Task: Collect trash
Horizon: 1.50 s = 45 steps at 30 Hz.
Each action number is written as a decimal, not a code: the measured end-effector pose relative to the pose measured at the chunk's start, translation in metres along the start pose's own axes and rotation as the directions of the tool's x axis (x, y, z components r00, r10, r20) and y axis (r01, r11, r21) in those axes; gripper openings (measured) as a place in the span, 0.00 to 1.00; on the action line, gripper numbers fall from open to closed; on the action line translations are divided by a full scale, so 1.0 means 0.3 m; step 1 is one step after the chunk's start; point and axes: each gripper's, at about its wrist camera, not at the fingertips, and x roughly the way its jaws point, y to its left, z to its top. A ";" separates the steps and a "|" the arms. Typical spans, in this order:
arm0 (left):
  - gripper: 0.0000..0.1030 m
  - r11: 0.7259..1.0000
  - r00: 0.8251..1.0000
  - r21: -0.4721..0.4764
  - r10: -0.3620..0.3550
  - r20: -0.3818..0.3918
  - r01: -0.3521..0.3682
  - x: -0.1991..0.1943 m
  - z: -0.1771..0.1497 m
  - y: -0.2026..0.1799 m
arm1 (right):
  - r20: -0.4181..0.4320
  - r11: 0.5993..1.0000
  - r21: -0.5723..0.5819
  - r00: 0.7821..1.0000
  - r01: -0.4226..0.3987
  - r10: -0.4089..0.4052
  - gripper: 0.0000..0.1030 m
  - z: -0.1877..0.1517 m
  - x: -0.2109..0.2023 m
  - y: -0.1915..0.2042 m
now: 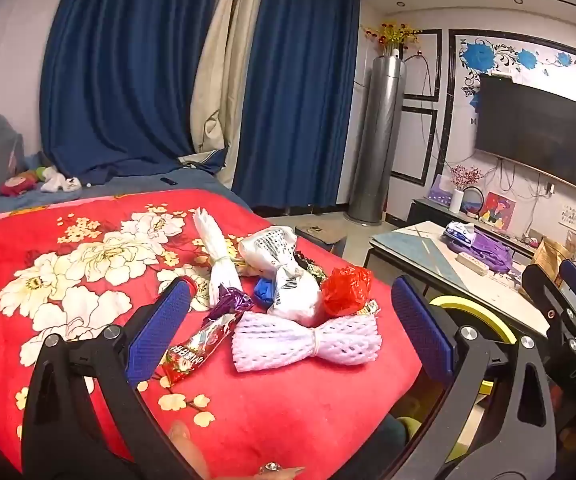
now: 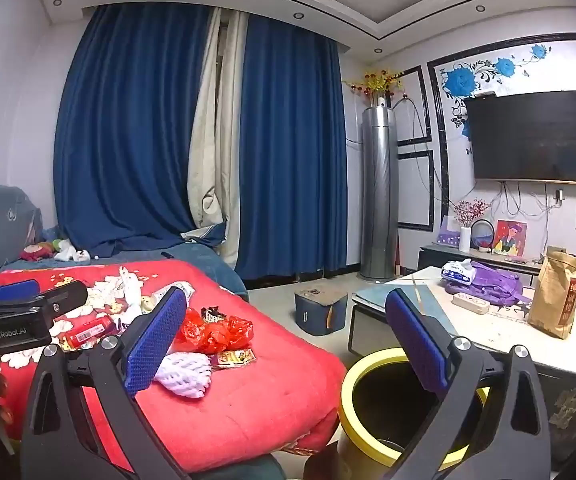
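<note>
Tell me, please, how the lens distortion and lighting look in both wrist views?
Left wrist view: strong fisheye bending, curtains bowed, dark vignette in the corners, even indoor light. Right wrist view: ceiling trim curves, television warped, bin interior in deep shadow.

A heap of wrappers and bags lay on the blanket near its front right corner, a foam net sleeve nearest the front edge. A bin stood on the floor just right of that corner, with a low table behind it, a paper bag on top.
</note>
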 end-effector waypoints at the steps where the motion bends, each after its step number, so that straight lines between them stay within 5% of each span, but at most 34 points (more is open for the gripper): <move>1: 0.90 1.000 1.000 0.001 -0.002 0.003 0.002 -0.002 0.000 -0.001 | 0.000 1.000 0.002 1.000 0.000 0.000 0.94 0.000 0.001 0.000; 45: 0.90 1.000 1.000 0.018 -0.014 0.024 0.013 -0.017 0.000 -0.003 | -0.001 1.000 0.003 1.000 0.007 -0.007 0.94 -0.017 -0.003 -0.006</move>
